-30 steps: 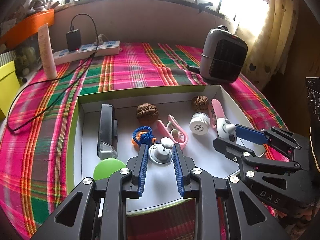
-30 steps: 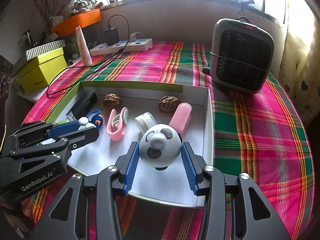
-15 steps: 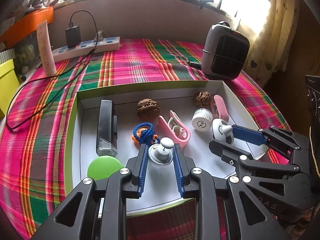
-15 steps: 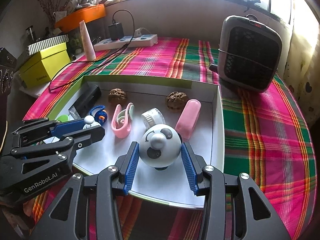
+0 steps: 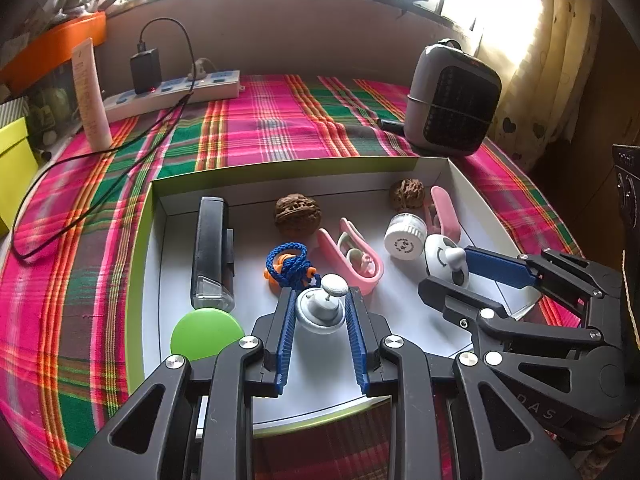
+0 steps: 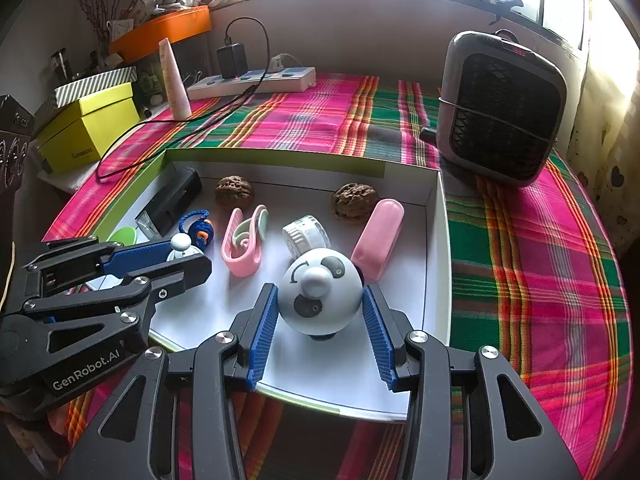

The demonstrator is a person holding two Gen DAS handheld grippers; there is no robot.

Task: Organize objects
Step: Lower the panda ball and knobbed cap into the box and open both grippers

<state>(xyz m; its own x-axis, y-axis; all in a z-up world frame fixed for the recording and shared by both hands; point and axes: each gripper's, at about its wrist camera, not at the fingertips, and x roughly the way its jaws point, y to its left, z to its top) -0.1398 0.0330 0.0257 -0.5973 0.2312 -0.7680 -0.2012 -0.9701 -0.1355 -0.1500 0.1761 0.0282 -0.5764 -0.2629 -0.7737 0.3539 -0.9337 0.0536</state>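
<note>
A white tray with a green rim (image 5: 140,260) lies on the plaid cloth. My left gripper (image 5: 320,294) is over its near edge, shut on a small grey knob-topped piece (image 5: 320,314). To its right, my right gripper (image 6: 319,289) is shut on a white panda-faced ball (image 6: 320,292), also over the tray. Inside lie two walnuts (image 5: 298,214) (image 5: 406,192), a black stapler-like device (image 5: 212,248), a blue cord with orange bits (image 5: 288,264), a pink clip (image 5: 352,258), a white round jar (image 5: 404,236), a pink case (image 6: 380,236) and a green disc (image 5: 204,332).
A grey heater (image 5: 452,96) stands behind the tray at the right. At the back left are a power strip (image 5: 172,94) with a black charger and trailing cable, a pale tube (image 5: 92,96) and a yellow box (image 6: 88,128).
</note>
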